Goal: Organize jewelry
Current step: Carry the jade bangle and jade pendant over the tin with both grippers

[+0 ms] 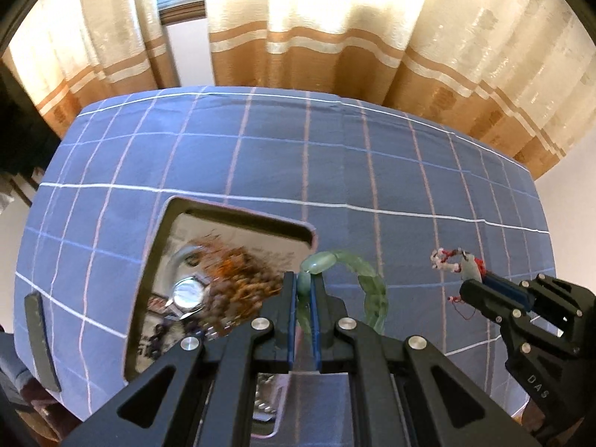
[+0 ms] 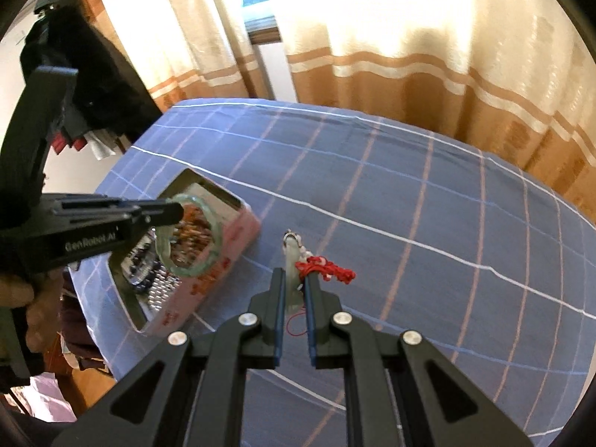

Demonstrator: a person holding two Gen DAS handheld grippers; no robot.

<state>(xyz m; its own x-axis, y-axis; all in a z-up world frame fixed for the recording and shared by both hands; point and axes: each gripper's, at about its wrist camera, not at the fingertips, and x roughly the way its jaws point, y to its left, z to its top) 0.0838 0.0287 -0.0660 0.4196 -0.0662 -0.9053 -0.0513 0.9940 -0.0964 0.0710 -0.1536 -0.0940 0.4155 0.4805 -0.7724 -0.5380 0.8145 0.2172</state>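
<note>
- Your left gripper (image 1: 304, 290) is clamped on the green bracelet (image 1: 367, 279) by one bead; the loop hangs beyond the tips, beside the box (image 1: 238, 219), and could swing or slip.
- Your right gripper (image 2: 294, 283) pinches the jade pendant (image 2: 291, 257) between its tips; the loose red cord (image 2: 327, 270) could snag.

Tin's (image 1: 238, 219) contents — blurred (indistinct)

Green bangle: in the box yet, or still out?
Out. The green bangle hangs clamped in the left gripper, above the open box, not resting among the jewelry inside.
</note>
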